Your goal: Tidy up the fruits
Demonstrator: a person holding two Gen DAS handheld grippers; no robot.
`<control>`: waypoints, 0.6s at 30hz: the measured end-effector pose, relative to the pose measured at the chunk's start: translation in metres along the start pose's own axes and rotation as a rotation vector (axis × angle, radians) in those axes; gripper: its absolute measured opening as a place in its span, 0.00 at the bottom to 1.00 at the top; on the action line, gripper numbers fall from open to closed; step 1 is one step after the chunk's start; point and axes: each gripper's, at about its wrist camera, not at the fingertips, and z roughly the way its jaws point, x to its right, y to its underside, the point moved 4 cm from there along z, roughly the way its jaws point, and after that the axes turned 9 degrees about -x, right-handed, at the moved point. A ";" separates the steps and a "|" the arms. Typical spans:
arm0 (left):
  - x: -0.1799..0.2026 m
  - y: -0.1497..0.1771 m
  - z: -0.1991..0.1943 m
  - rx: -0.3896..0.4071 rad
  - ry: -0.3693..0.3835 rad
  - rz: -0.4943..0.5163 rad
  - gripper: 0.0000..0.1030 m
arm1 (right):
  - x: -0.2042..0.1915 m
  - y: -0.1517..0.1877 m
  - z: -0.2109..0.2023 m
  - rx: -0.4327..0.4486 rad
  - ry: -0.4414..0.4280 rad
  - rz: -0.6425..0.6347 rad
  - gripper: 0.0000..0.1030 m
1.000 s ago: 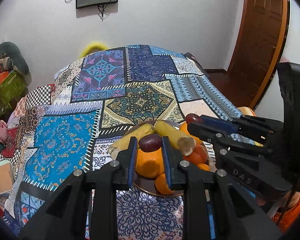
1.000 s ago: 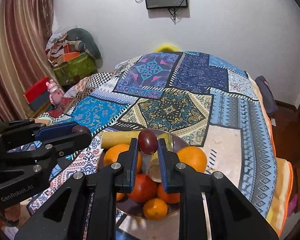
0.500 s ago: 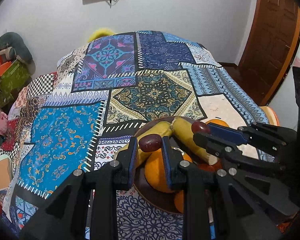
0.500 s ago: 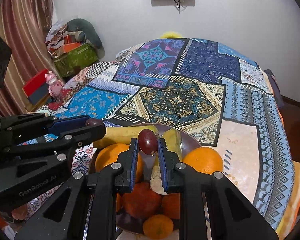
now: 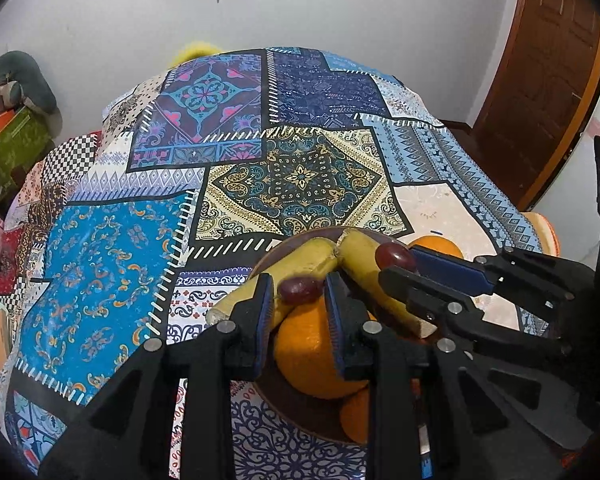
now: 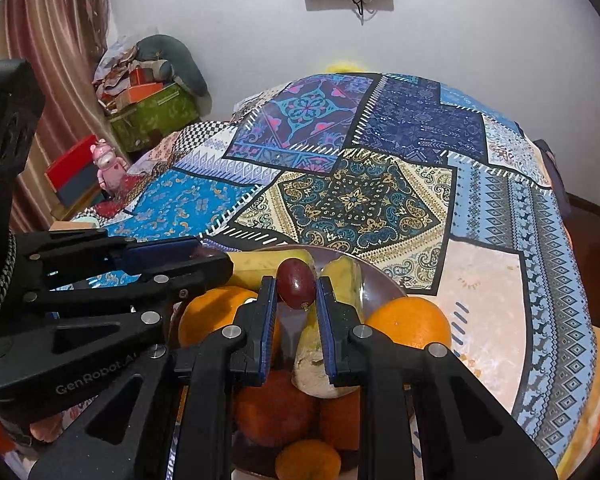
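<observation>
My left gripper is shut on a dark red grape just above a large orange in the brown fruit plate. My right gripper is shut on a second dark red grape above the same plate. Two yellow bananas lie across the plate's far side, also seen in the right wrist view. Each gripper shows in the other's view: the right one at the right, the left one at the left.
The plate sits on a bed covered by a patchwork quilt. More oranges and a red fruit fill the plate. Boxes and clutter stand at the far left, a wooden door at the right.
Both grippers have dropped lower and moved forward over the plate, each still holding its grape. The left grape now hangs close over the large orange.
</observation>
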 end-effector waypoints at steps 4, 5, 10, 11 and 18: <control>0.000 0.000 -0.004 0.006 0.003 -0.005 0.32 | 0.002 0.001 -0.002 -0.004 -0.005 0.007 0.20; -0.001 0.000 -0.006 0.010 0.007 -0.009 0.33 | 0.003 0.001 -0.004 -0.001 -0.007 0.012 0.21; -0.001 0.003 -0.031 0.046 0.023 -0.017 0.33 | 0.002 0.002 -0.024 0.030 0.002 0.015 0.21; 0.000 0.005 -0.037 0.055 0.024 -0.017 0.33 | 0.001 0.002 -0.028 0.036 0.004 0.015 0.21; 0.004 0.019 -0.117 0.199 0.031 -0.021 0.33 | -0.010 0.000 -0.090 0.133 0.012 0.016 0.22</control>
